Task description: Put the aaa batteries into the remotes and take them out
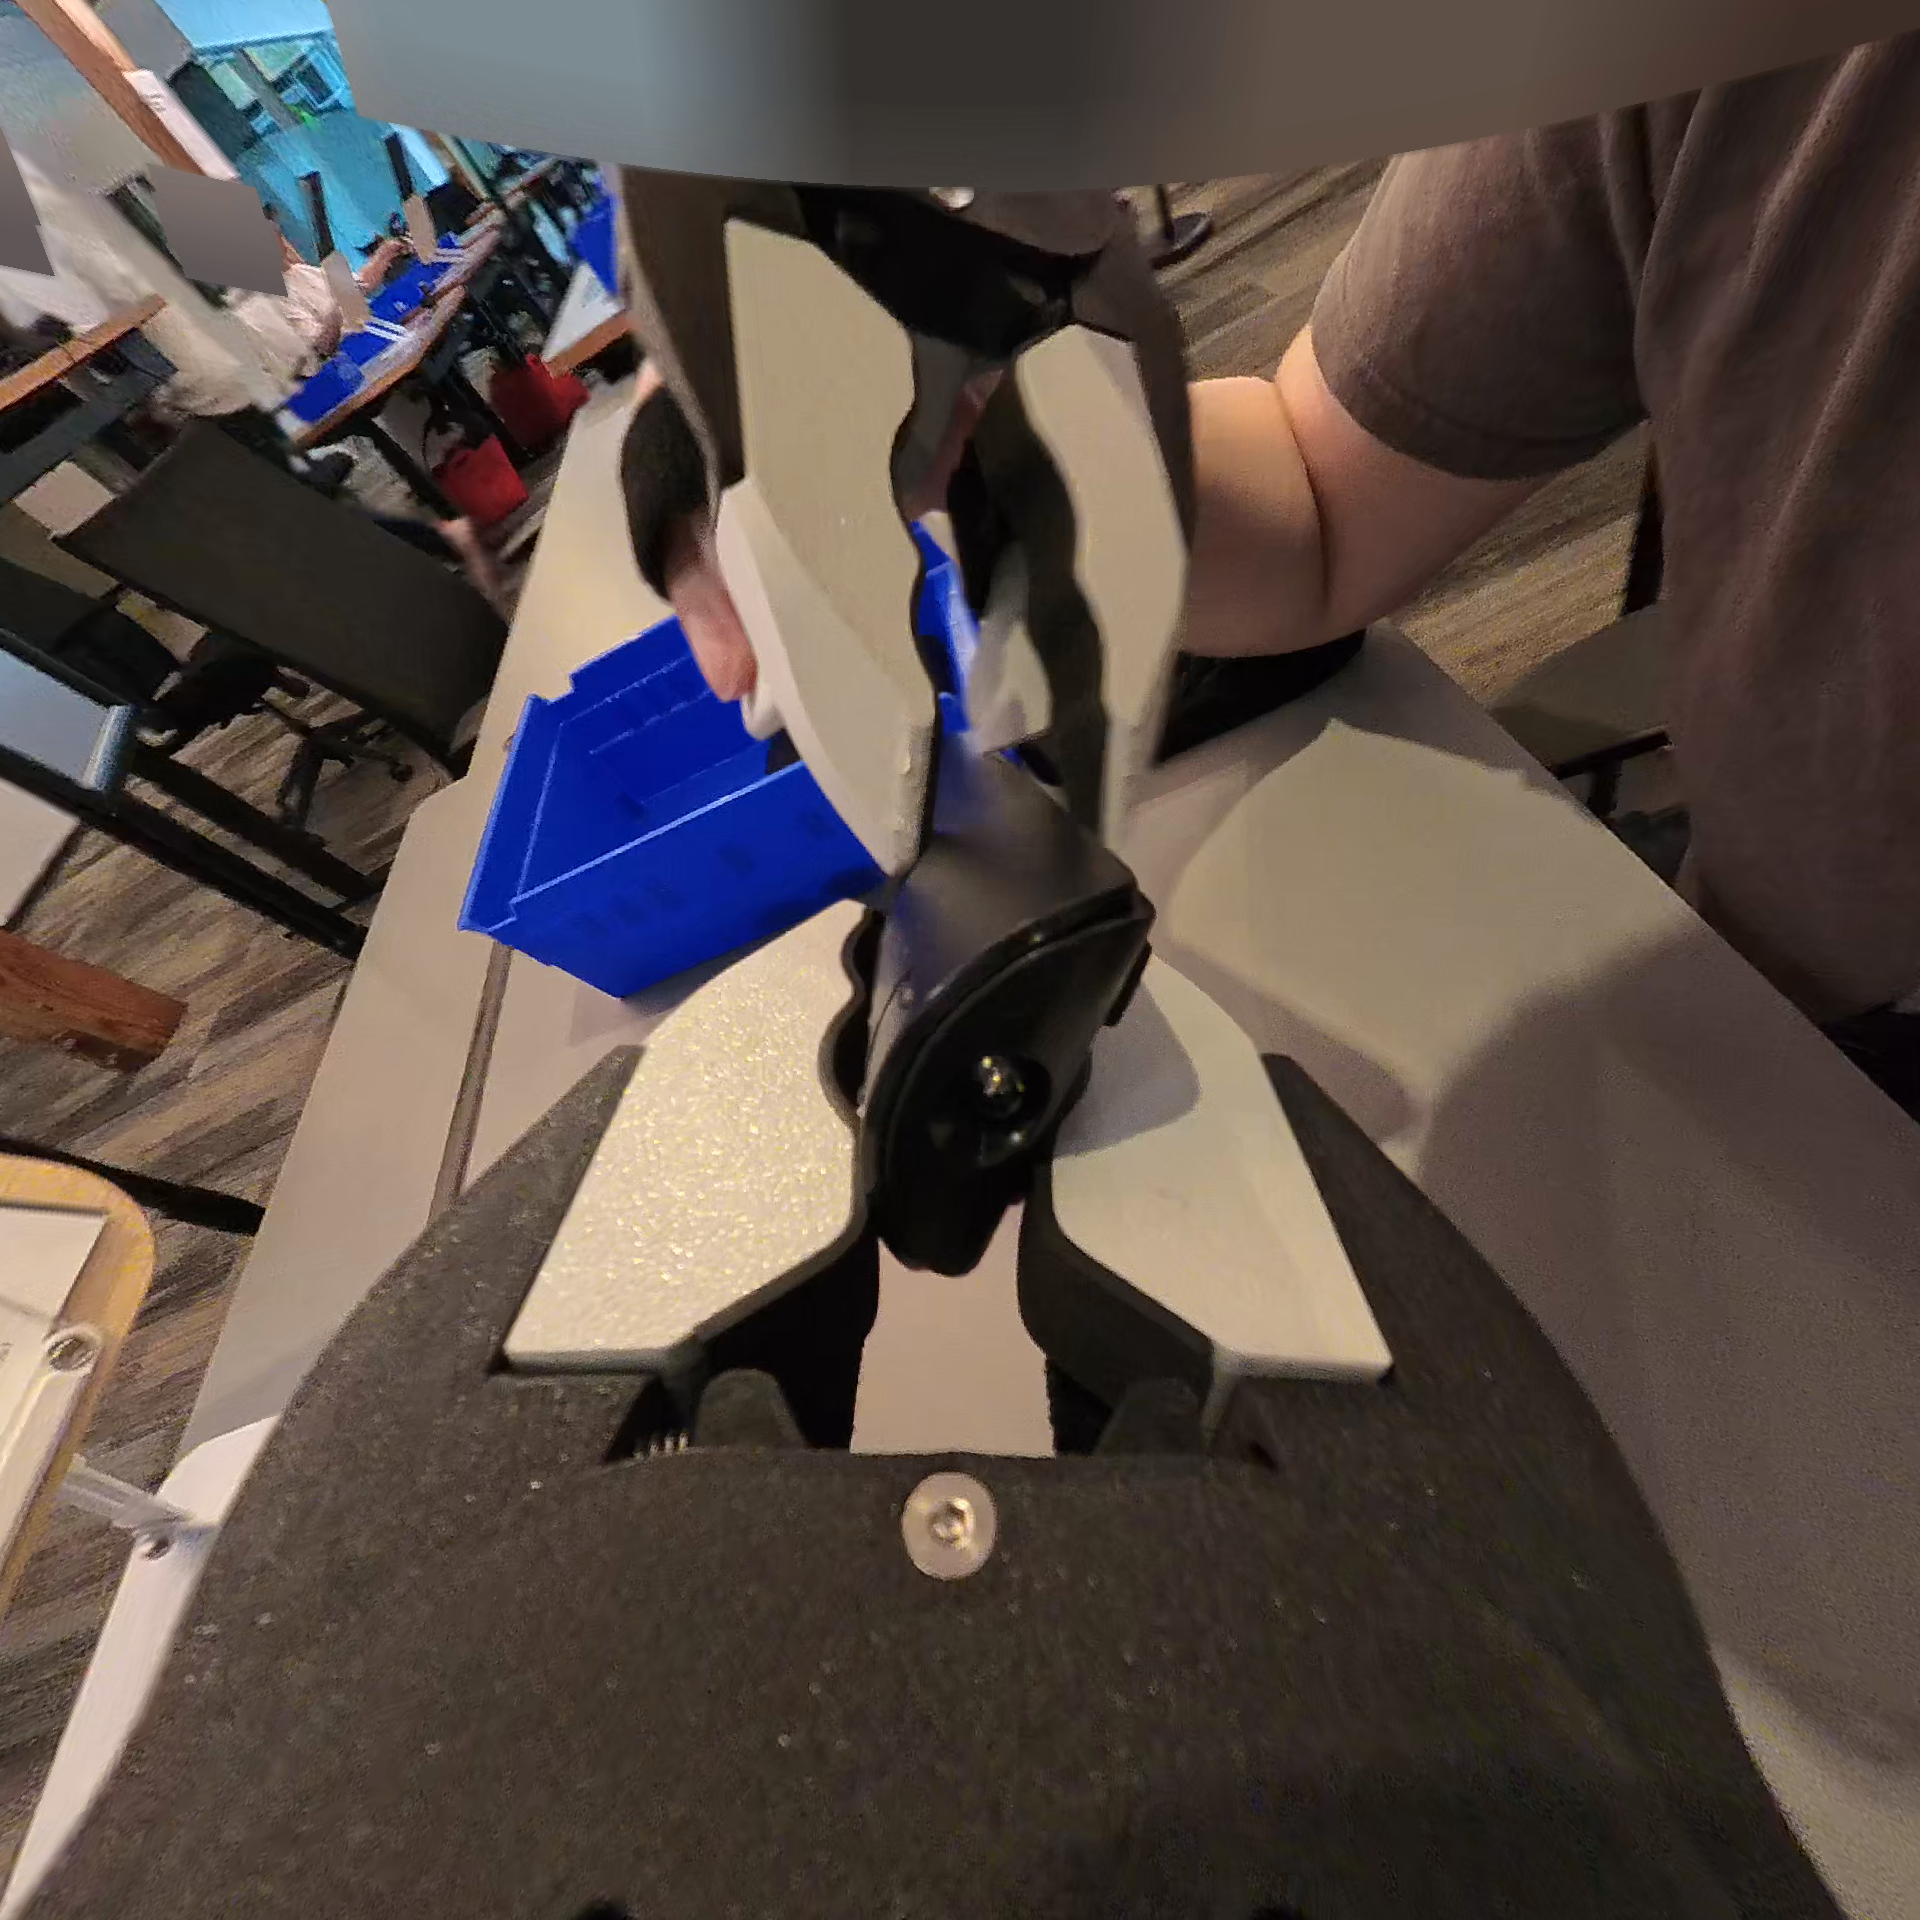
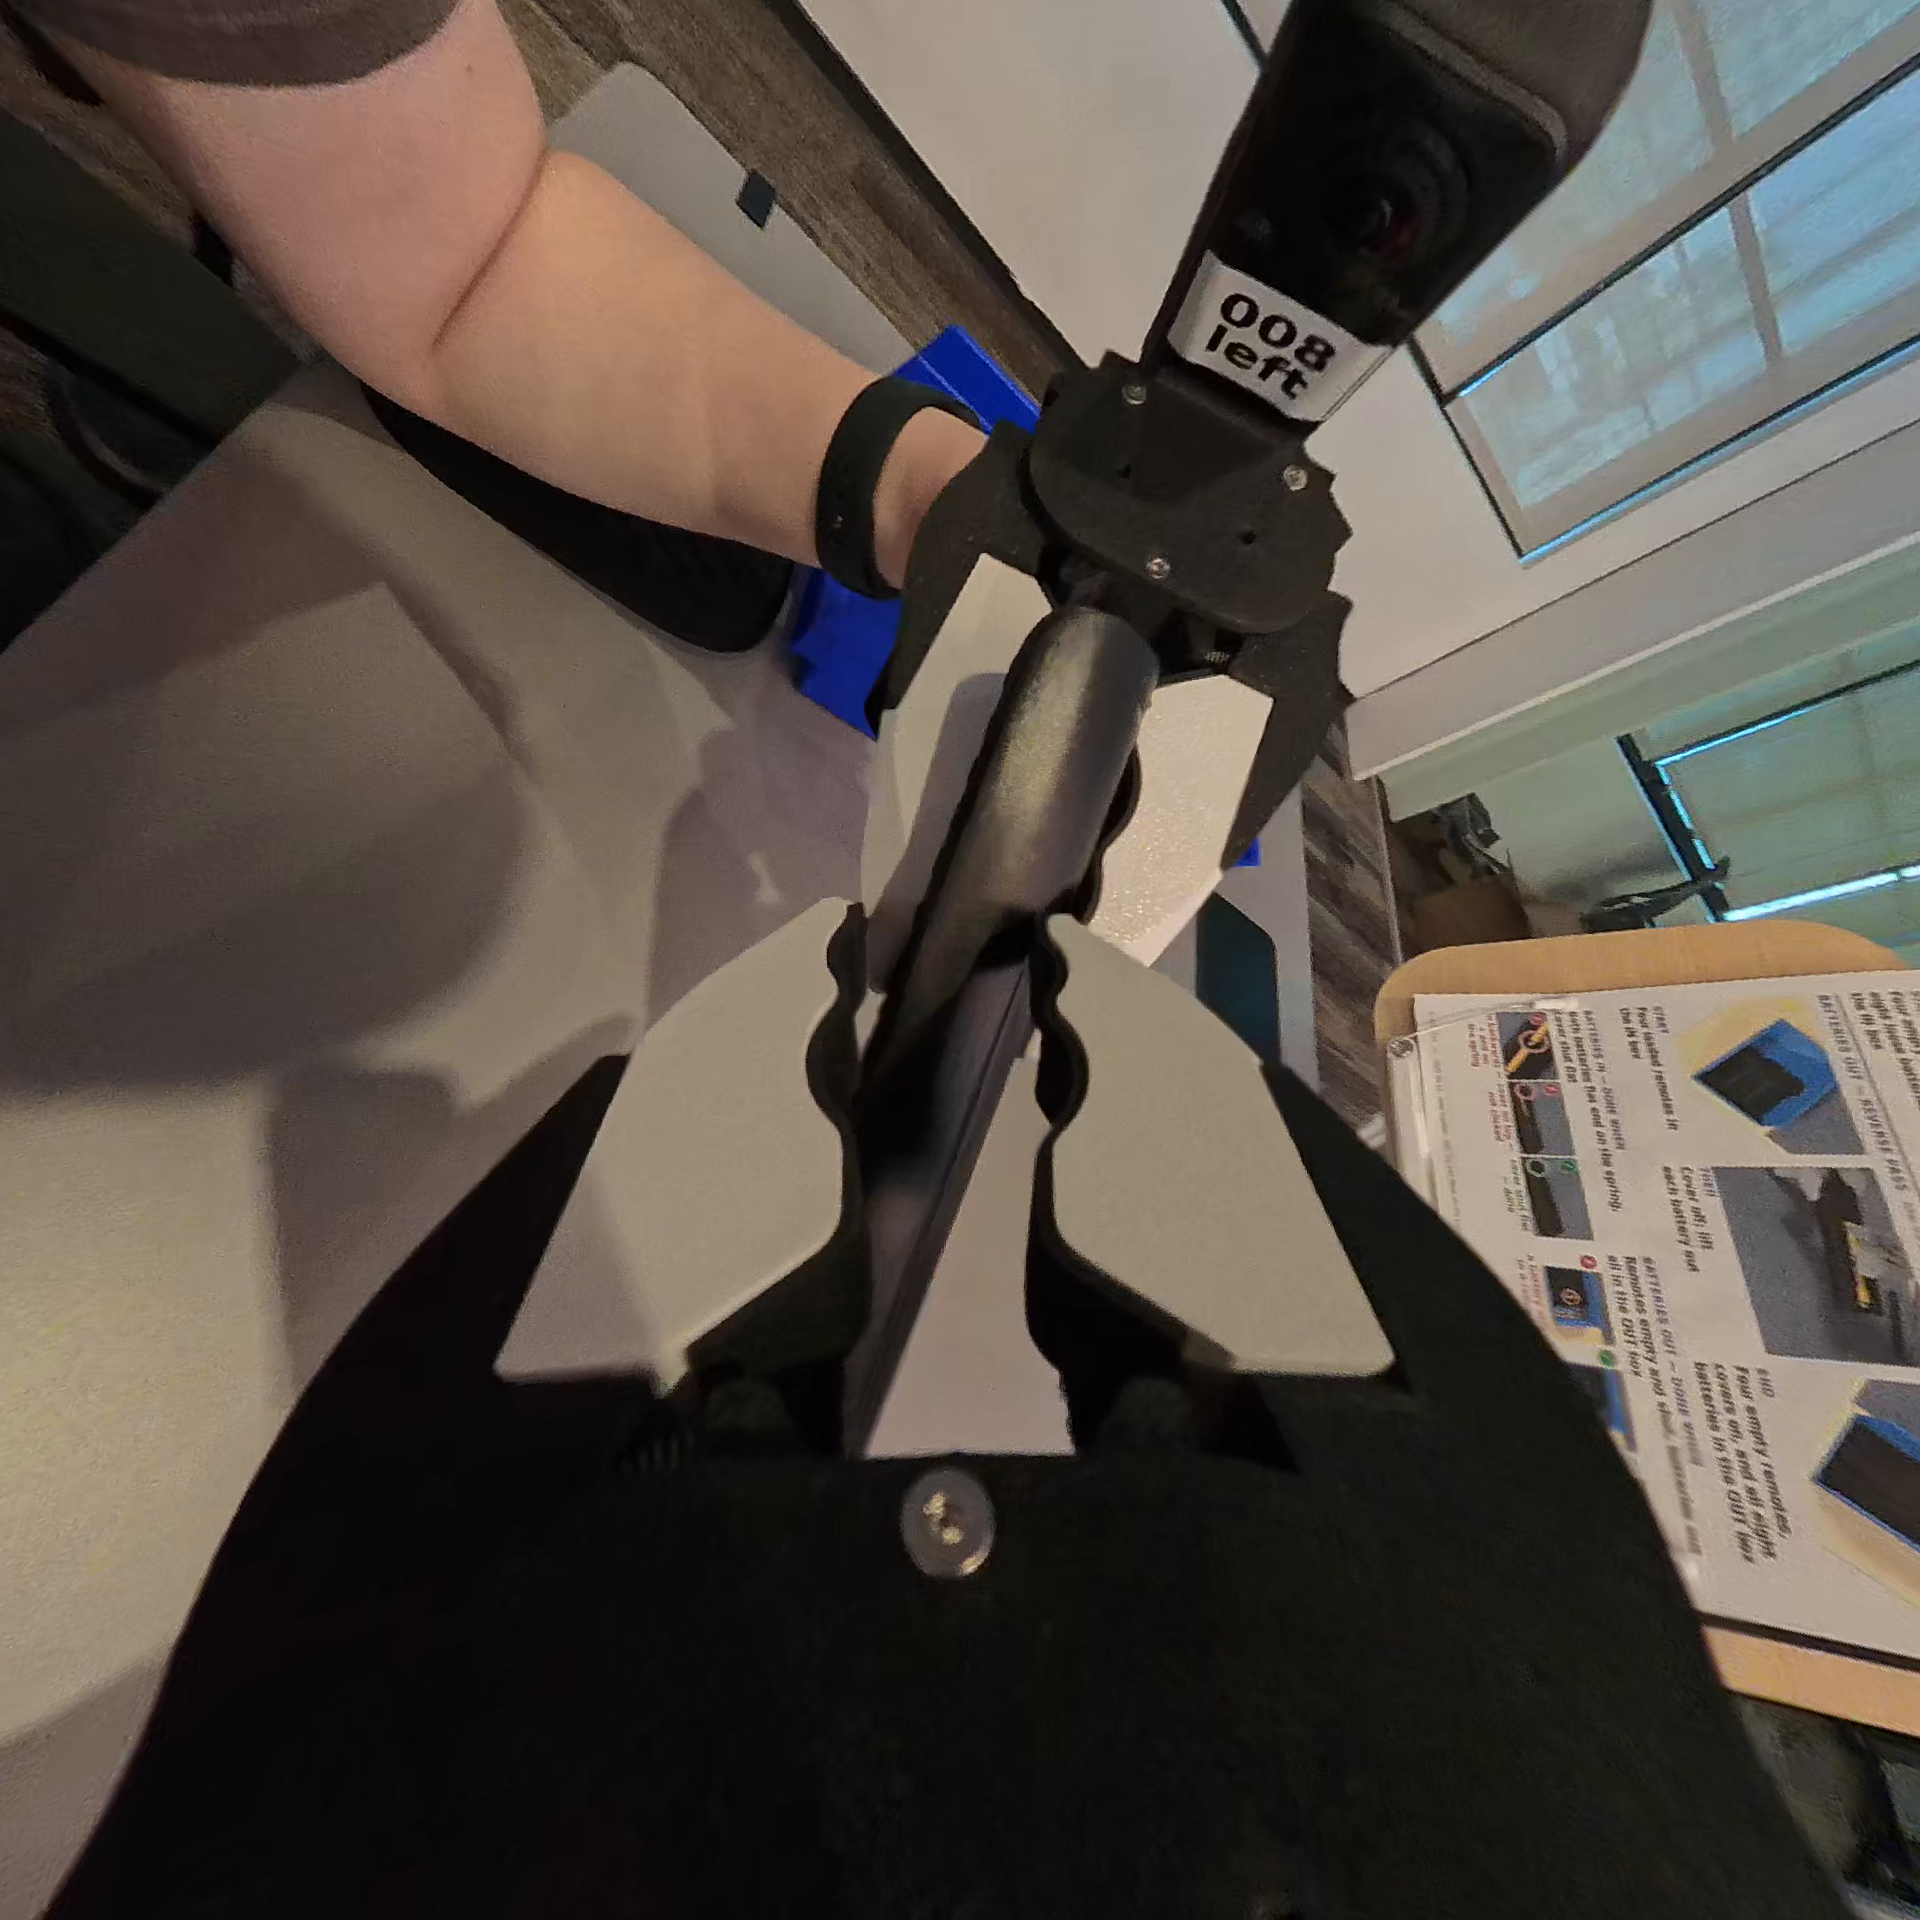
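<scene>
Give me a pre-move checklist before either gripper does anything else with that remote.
1. Left gripper shut on the black remote: ok.
2. Right gripper shut on the same remote: ok.
3. Remote held clear above the grey table: ok.
4. Battery cover on or off: cannot tell.
5. Batteries inside the remote: cannot tell.
6. Blue bin within easy reach on the table: ok.

The right gripper (image 2: pixel 951 1023) closes on one end of a black remote (image 2: pixel 1023 831), the left gripper (image 2: pixel 1049 831) closes on its other end above the grey table (image 2: pixel 312 831), and a printed sheet (image 2: pixel 1683 1247) lies at the right.
</scene>
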`<state>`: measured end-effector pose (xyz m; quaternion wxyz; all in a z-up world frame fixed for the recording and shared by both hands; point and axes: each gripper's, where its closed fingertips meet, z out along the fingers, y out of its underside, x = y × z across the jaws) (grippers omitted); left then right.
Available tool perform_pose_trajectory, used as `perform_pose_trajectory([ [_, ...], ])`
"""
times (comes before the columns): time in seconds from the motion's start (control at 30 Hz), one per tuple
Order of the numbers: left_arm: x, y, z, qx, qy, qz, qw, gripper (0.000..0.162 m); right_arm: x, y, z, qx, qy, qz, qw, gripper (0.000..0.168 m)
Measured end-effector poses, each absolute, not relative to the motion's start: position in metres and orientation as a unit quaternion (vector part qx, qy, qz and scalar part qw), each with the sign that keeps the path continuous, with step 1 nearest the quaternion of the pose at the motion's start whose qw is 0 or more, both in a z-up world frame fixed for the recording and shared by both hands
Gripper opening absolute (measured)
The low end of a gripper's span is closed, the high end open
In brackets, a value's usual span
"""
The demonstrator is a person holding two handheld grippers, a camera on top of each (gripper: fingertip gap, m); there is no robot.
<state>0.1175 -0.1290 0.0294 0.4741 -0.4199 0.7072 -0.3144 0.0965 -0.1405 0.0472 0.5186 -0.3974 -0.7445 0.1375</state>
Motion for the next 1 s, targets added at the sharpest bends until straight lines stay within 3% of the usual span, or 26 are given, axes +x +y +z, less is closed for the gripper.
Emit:
perform_pose_trajectory([
  [0.17, 0.1198, -0.1331, 0.0321, -0.414, 0.708, -0.317, 0.475, 0.027, 0.0969, -0.1415, 0.0494, -0.378, -0.751, 0.1, 0.532, 0.024],
  [1.0, 0.1232, -0.1377, 0.0251, -0.413, 0.728, -0.286, 0.466, 0.027, 0.1008, -0.1427, 0.0397, -0.437, -0.748, 0.124, 0.483, 0.025],
])
